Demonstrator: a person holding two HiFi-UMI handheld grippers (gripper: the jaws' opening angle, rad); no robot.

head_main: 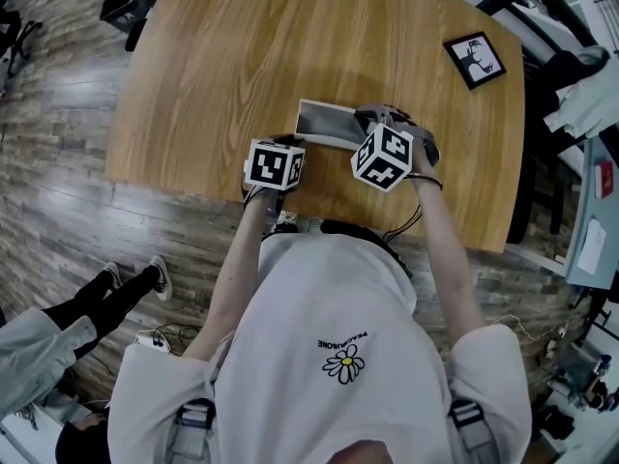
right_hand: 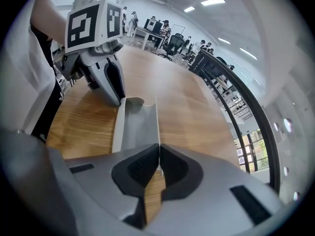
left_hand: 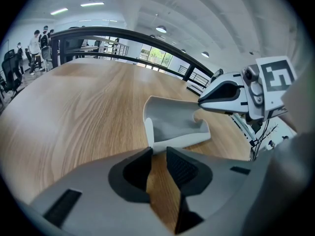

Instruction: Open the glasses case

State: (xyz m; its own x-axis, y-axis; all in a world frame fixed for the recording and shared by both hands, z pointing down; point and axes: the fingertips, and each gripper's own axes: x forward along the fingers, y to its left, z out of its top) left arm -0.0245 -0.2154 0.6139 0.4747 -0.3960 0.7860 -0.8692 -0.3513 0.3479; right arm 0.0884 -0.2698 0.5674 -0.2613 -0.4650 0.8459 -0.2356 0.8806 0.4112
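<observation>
head view: at the near edge of a wooden counter [head_main: 290, 46], a person bends over a pale glasses case [head_main: 324, 124], the left gripper [head_main: 286, 143] at its left end and the right gripper [head_main: 363, 121] at its right end; a framed picture [head_main: 474, 59] lies well apart near the counter's right edge. from above the case shows a grey inner face, so it reads as already parted. left gripper view: the fingers [left_hand: 135, 173] stand part-way apart with the case's near corner at their tips, apparently pinching it to steady the base, though the contact is hard to confirm; beyond them the case lies spread open with one wall raised, and no glasses are visible inside. right gripper view: the fingers [right_hand: 140, 168] are drawn together on the thin white edge of the lid [right_hand: 157, 119], which stands upright beside the grey inner face and runs away toward the left gripper at the far end. judged from these views, the closure is undone and the lid is up; what may remain is swinging it fully back and letting go.
</observation>
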